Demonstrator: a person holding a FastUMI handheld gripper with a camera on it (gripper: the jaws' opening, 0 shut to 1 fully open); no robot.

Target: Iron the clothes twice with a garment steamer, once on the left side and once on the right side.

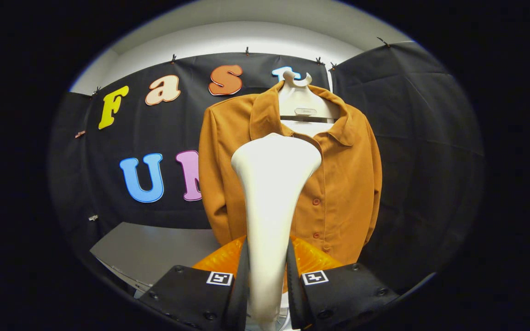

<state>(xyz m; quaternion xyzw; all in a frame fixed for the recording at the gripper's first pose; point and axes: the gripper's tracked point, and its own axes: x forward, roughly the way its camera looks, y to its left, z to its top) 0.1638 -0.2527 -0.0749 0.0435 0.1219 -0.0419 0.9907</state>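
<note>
Gripper [267, 276] clamped on white flared plastic garment steamer [272, 193], both fingers pressed against its handle. Steamer head pointed up, just ahead of rust-orange buttoned collared shirt [343, 184]. Shirt hung on white hanger [302, 99] beyond.

Recording booth, not home: black cloth walls [412, 138] clipped up along top, white ceiling [246, 32] above, orange shirt [338, 184] displayed on white hanger [302, 103], grey tabletop [154, 253].
</note>
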